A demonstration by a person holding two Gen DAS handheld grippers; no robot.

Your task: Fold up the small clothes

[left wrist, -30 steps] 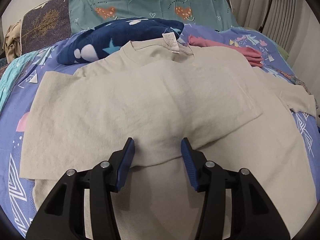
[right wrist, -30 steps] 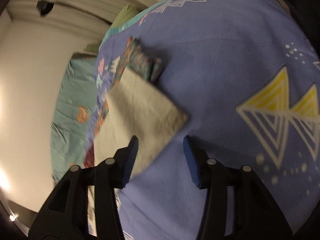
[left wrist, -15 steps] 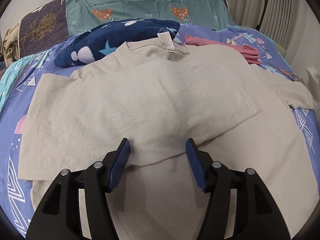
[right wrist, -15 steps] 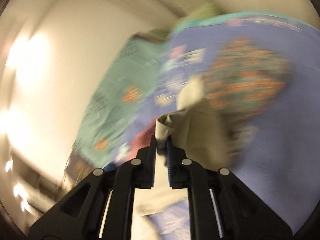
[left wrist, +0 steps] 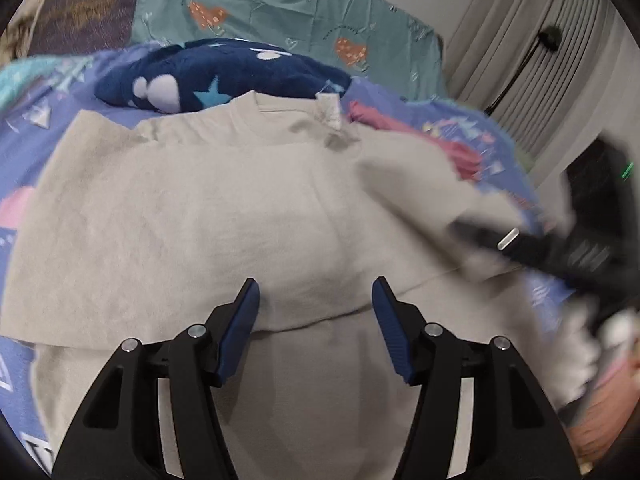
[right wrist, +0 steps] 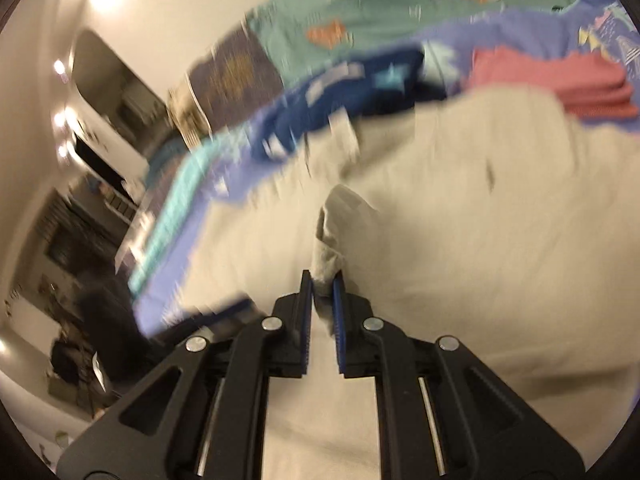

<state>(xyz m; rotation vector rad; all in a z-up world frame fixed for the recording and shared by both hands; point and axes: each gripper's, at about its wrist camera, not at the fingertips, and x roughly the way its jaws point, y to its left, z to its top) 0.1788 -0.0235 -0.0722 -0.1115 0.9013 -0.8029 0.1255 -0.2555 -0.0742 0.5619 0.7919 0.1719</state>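
A beige T-shirt point(left wrist: 208, 208) lies spread on the bed, its left side folded over the middle, collar and label at the far end. My left gripper point(left wrist: 315, 300) is open and empty, hovering over the folded edge near the shirt's hem. My right gripper point(right wrist: 322, 280) is shut on the shirt's right sleeve point(right wrist: 340, 224) and holds it lifted over the shirt body point(right wrist: 480, 240). In the left wrist view the right gripper point(left wrist: 532, 244) shows blurred at the right, carrying the sleeve inward.
A navy star-patterned fleece point(left wrist: 208, 76) and a folded pink garment point(left wrist: 448, 144) lie beyond the collar. The bed has a purple patterned sheet point(left wrist: 24, 120) and teal pillows point(left wrist: 280, 8) at the head. Curtains point(left wrist: 540, 40) hang at the right.
My right gripper closed on the right sleeve, lifted it off the sheet and swung it over the shirt. My left gripper opened a little wider and stayed in place.
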